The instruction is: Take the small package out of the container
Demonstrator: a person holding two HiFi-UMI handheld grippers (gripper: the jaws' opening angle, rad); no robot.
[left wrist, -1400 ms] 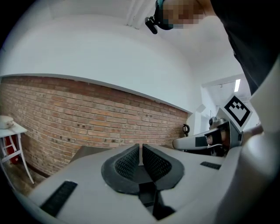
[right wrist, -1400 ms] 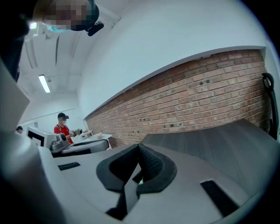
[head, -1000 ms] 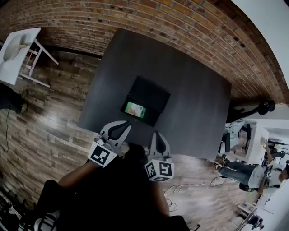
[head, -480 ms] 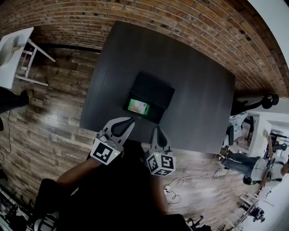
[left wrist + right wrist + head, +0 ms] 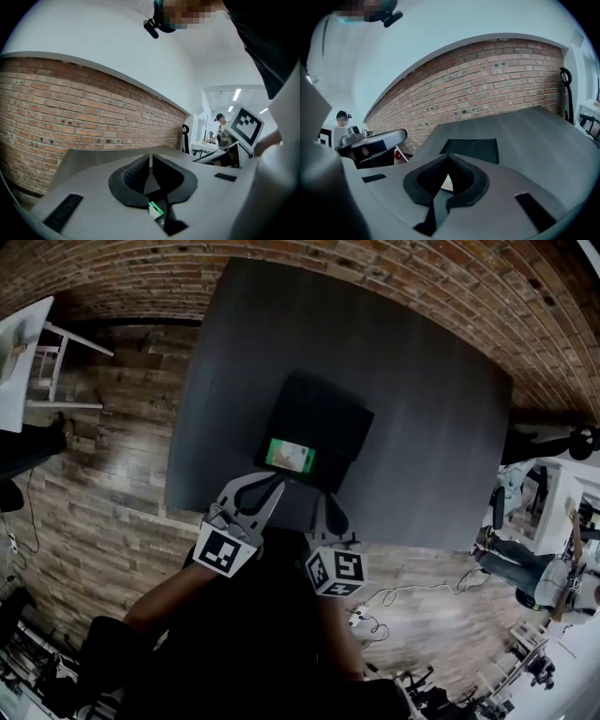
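Presently: person stands at the near edge of a dark counter (image 5: 422,409) with a gripper in each hand. A black container (image 5: 323,413) sits on the counter near that edge, low-walled and open on top.

Small package (image 5: 289,455): green face up, lying flat inside the container, in the part nearest the person and toward the left side. Nothing is touching it.

Left gripper (image 5: 277,487): held just short of the container's near-left corner, tips pointing at it. Jaws clenched, tips meeting, nothing between them. Its own view shows a corner of the green package through the gap lower down between the pads, well beyond them and not gripped.

Right gripper (image 5: 323,499): just beside the left one, near the container's near edge, a little right of the package. Jaws clenched too, tips together, empty. Its view shows a pale sliver of the package through the gap, with the container's far wall beyond.

Both grippers hang above the counter edge, apart from the container.

Surroundings: brick wall (image 5: 141,268) beyond the container, wooden floor (image 5: 112,474) to its left, a loose cable (image 5: 394,596) on the floor near the person.
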